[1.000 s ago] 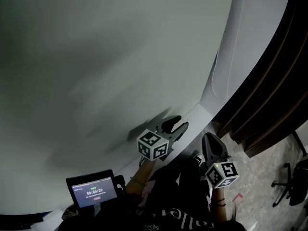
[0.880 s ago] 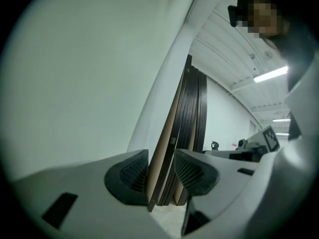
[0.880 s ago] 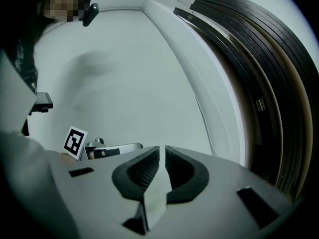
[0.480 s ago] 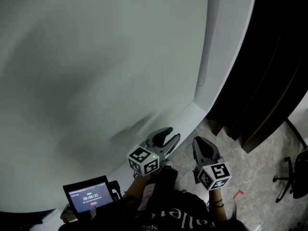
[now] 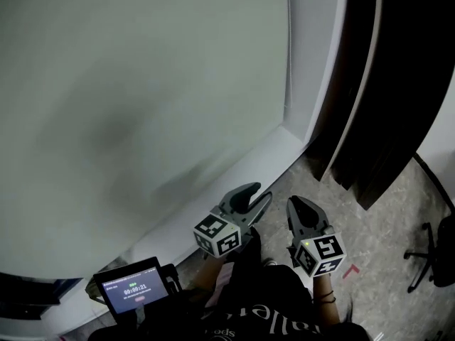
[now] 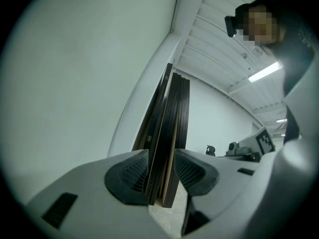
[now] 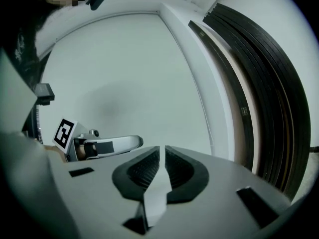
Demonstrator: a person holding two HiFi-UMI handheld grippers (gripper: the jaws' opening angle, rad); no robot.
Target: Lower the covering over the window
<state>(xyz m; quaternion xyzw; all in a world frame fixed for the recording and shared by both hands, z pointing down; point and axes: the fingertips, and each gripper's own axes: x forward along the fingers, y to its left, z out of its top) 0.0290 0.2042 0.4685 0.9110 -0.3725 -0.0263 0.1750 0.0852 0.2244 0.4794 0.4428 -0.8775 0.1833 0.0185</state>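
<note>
A pale grey-green covering (image 5: 142,84) fills the window in the head view and reaches down to the white sill (image 5: 274,155). A thin strip (image 5: 287,62) runs down its right edge; I cannot tell whether it is a cord. My left gripper (image 5: 254,197) hovers level just below the sill, jaws apart with nothing between them; in the left gripper view (image 6: 162,169) the dark panels (image 6: 172,118) show through the gap. My right gripper (image 5: 297,209) hangs beside it over the floor, shut on nothing. In the right gripper view (image 7: 162,166) it faces the covering (image 7: 124,83).
Dark slatted panels (image 5: 377,84) stand upright right of the white window frame (image 5: 320,62). A small screen with a timer (image 5: 131,290) sits at the person's left side. An office chair (image 5: 434,261) stands at the far right on the speckled floor (image 5: 384,233), near a red mark (image 5: 350,271).
The head view has swung toward the window's right edge, bringing the frame and dark panels further into the picture. Both grippers travelled along with it, left open and right shut throughout.
</note>
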